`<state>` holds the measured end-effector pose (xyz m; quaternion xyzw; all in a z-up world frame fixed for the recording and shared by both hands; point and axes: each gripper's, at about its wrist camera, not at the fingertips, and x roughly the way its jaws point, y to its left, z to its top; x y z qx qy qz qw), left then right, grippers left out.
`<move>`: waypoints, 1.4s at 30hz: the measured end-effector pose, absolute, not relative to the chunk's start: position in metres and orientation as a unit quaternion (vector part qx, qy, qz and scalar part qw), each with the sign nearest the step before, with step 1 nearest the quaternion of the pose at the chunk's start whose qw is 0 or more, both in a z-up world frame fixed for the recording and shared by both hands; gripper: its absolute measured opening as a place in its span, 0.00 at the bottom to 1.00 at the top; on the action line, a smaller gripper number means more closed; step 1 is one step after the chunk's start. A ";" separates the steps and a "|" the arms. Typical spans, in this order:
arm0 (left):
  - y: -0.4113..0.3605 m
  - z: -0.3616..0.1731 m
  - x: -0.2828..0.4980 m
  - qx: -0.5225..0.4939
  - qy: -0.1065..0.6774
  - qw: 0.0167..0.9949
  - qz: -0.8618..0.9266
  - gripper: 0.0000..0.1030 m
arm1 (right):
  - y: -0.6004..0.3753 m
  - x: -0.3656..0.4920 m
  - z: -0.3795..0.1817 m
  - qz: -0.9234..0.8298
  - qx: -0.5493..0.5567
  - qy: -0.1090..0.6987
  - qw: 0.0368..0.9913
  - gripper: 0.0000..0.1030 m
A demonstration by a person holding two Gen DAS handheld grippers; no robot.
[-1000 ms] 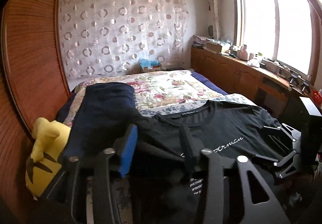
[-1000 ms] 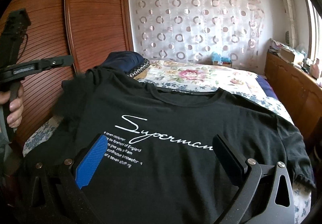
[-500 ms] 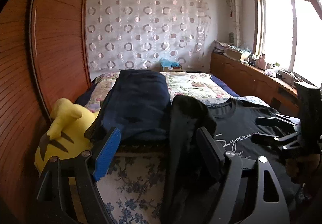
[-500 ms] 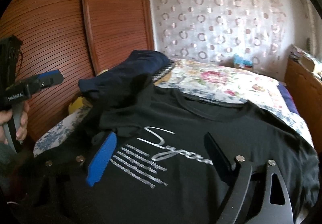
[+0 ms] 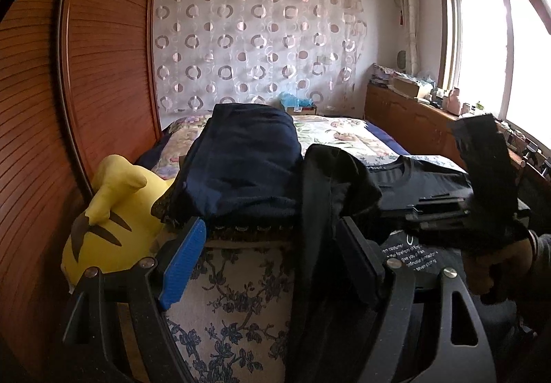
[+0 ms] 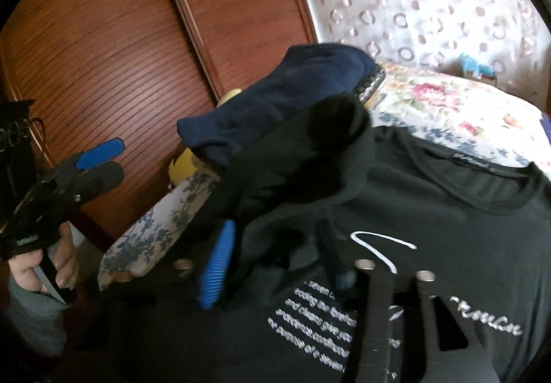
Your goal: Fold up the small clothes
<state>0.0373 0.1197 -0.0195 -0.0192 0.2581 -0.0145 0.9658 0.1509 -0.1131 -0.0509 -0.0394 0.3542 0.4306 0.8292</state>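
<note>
Bedroom, floral-quilted bed (image 5: 344,135) as work surface; ribbed brown wooden wardrobe doors (image 5: 103,73) at one side, circle-patterned sheer curtain (image 5: 255,49) behind.

Item 1: black cotton T-shirt with white script lettering (image 6: 430,228), spread front-up across the near end of the bed, 1 sleeve bunched and folded inward over the chest.

Item 2: folded navy blue garment (image 5: 241,162), on the bed beside the shirt's raised sleeve.

Item 3: yellow plush toy with black stripes (image 5: 110,221), wedged between bed and wardrobe.

Item 4: left gripper (image 5: 272,262), jaws spread, shirt fabric hanging between them against 1 side only, blue pad clear of it.

Item 5: right gripper (image 6: 275,255), jaws just closing, narrowed onto a bunched fold of the shirt.
</note>
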 end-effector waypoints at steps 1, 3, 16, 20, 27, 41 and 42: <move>0.120 -0.020 0.037 -0.019 0.259 0.966 -0.015 0.76 | -0.111 0.155 -0.048 0.428 -0.045 0.356 0.829 0.09; 0.120 -0.020 0.037 -0.018 0.258 0.966 -0.016 0.76 | -0.116 0.162 -0.044 0.426 -0.042 0.323 0.844 0.03; 0.101 -0.023 0.054 -0.002 0.264 0.964 -0.036 0.76 | -0.189 0.219 -0.022 0.251 -0.069 0.316 0.912 0.18; 0.092 -0.024 0.068 0.004 0.272 0.961 -0.047 0.76 | -0.209 0.221 -0.035 0.243 -0.065 0.326 0.911 0.50; 0.070 -0.024 0.094 0.018 0.288 0.954 -0.084 0.72 | -0.244 0.195 -0.051 0.238 -0.094 0.336 0.906 0.50; 0.043 -0.029 0.178 0.055 0.353 0.930 -0.088 0.55 | -0.290 0.199 -0.083 0.218 -0.085 0.385 0.893 0.51; 0.042 -0.030 0.183 0.056 0.358 0.928 -0.087 0.55 | -0.289 0.199 -0.083 0.218 -0.086 0.384 0.893 0.51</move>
